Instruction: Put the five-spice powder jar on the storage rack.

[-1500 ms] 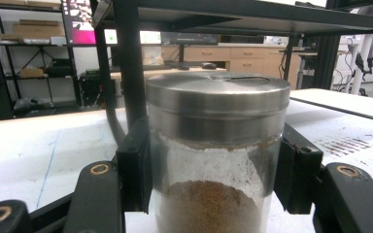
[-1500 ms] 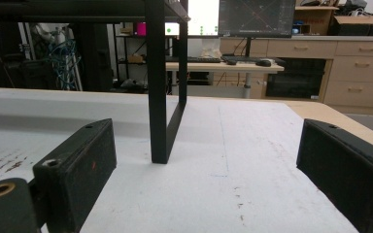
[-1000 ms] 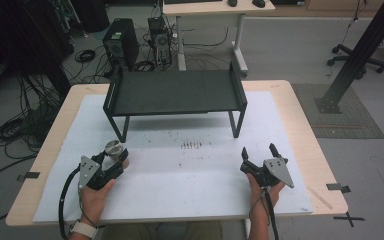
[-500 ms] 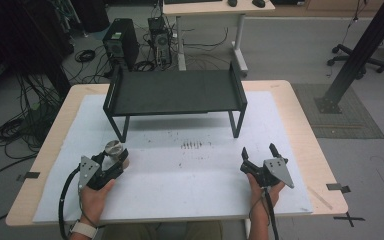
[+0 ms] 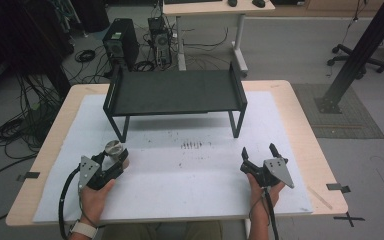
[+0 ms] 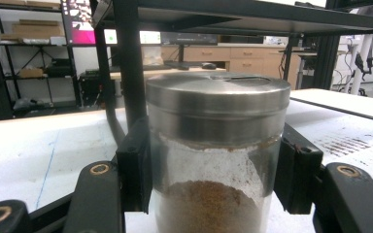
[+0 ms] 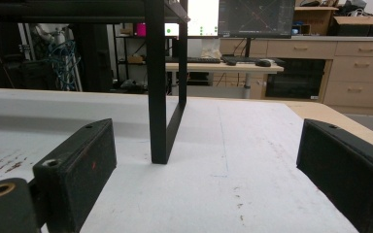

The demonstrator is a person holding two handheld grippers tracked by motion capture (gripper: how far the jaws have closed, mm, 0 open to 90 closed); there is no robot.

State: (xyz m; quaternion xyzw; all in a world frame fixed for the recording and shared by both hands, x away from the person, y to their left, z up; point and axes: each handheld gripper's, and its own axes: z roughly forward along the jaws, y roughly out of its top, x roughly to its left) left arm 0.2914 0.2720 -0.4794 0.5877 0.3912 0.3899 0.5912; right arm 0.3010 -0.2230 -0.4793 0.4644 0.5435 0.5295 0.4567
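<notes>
A glass spice jar [image 6: 217,160] with a metal shaker lid [image 5: 114,148] and brown powder inside stands upright at the table's front left. My left gripper [image 5: 116,161] is shut on it, one black pad pressed against each side of the glass. My right gripper [image 5: 259,153] rests at the front right, open, with nothing between its jaws. A black metal shelf rack [image 5: 175,92] stands on legs at the back middle of the table; one of its legs [image 7: 158,97] rises just ahead of the right gripper.
A white sheet [image 5: 180,165] covers the wooden table [image 5: 305,130], with a patch of spilled brown specks [image 5: 192,146] in front of the rack. Beyond the table are a desk, computer towers and cables on the floor.
</notes>
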